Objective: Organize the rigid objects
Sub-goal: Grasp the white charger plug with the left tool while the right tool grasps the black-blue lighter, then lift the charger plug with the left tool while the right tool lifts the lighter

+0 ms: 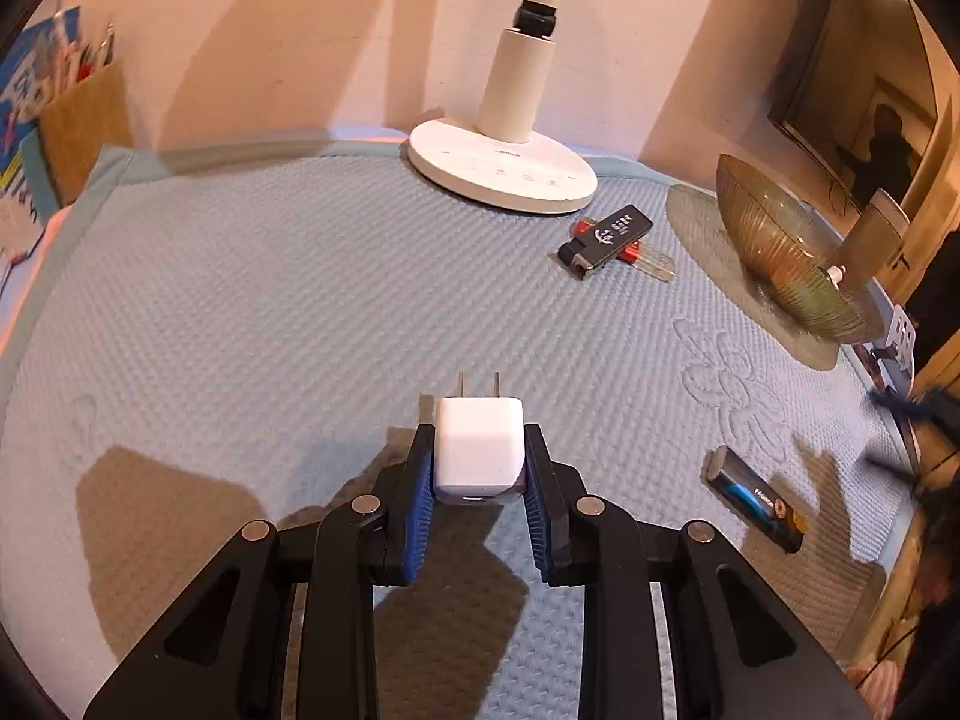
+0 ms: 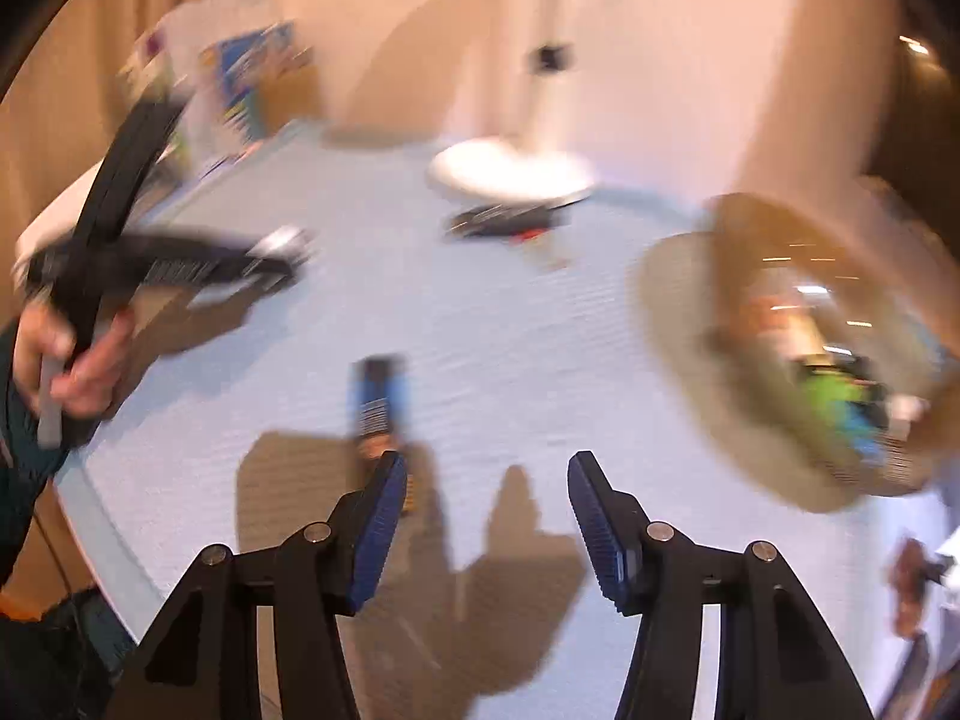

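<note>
My left gripper point(image 1: 479, 450) is shut on a white plug charger point(image 1: 479, 447), prongs pointing away, just above the blue mat point(image 1: 300, 312). A black lighter point(image 1: 603, 234) lies across a red lighter point(image 1: 633, 253) near the lamp base. A blue-black lighter point(image 1: 757, 498) lies at the right; in the blurred right wrist view it point(image 2: 379, 402) is just ahead of my left finger. My right gripper point(image 2: 487, 471) is open and empty above the mat. A glass bowl point(image 1: 780, 252) sits on a round mat at the right; in the right wrist view the bowl point(image 2: 840, 324) holds coloured items.
A white desk lamp base point(image 1: 501, 165) stands at the back by the wall. A cardboard holder with pens and papers point(image 1: 72, 120) is at the back left. The left hand and its gripper point(image 2: 150, 264) appear at the left of the right wrist view.
</note>
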Demonstrator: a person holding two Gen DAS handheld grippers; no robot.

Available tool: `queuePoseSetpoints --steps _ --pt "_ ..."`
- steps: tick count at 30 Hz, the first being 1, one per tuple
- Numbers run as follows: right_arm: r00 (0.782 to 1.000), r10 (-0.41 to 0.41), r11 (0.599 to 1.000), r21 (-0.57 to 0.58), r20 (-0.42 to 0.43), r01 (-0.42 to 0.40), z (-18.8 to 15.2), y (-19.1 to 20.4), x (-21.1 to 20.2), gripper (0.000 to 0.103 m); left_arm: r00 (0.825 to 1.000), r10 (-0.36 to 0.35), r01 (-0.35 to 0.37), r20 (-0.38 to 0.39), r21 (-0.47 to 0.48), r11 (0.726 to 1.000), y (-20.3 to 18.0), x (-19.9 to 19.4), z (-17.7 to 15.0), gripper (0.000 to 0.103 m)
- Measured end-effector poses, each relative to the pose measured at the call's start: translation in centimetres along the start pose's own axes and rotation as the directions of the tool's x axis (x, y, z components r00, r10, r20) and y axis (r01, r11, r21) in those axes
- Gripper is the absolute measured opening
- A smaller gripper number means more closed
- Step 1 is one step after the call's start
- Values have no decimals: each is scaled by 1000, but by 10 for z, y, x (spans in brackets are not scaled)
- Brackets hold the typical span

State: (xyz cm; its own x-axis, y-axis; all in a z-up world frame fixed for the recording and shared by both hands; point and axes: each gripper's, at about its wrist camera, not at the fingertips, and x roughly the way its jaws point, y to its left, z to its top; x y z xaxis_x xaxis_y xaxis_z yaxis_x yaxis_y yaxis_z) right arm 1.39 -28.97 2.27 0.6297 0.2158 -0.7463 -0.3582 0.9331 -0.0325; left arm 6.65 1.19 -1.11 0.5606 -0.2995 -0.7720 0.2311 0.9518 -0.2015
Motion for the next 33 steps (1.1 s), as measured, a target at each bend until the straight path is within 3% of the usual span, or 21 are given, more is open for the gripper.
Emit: queuePoseSetpoints --steps 1,4,6,7,12,16,18,20,22,23,33 --pt "1000 1 1000 27 16 -2 0 -8 -14 55 1000 3 -3 1 -6 1000 0 1 -1 24" --pt "992 108 990 79 70 -113 15 -18 -29 59 1000 7 -7 18 -11 1000 0 -3 -1 24" --pt "986 147 985 80 73 -153 20 -4 -17 73 1000 6 -6 18 -2 1000 -1 -4 -3 24" --pt "986 153 985 73 60 -157 19 6 -8 85 1000 5 -6 16 4 1000 -2 -4 -5 24" --pt "987 160 987 -12 -12 -161 17 60 42 87 1000 27 -27 13 32 999 -8 0 -8 24" --pt "989 144 988 -44 -40 -146 26 74 64 87 998 65 -66 18 74 995 -15 2 -9 24" --pt "990 125 990 -58 -57 -129 25 78 69 81 997 79 -80 20 92 993 -18 3 -9 24" --pt "988 124 991 -47 -87 -128 23 78 79 59 997 81 -82 19 97 992 -18 3 -9 27" --pt "988 114 993 -18 -107 -117 20 75 88 53 998 60 -61 11 92 994 -16 3 -9 38" --pt "987 120 993 -7 -109 -122 18 74 90 50 999 51 -52 10 88 995 -15 2 -9 39" --pt "991 117 993 -7 -71 -118 9 73 87 49 997 72 -73 10 98 993 -17 2 -10 39"
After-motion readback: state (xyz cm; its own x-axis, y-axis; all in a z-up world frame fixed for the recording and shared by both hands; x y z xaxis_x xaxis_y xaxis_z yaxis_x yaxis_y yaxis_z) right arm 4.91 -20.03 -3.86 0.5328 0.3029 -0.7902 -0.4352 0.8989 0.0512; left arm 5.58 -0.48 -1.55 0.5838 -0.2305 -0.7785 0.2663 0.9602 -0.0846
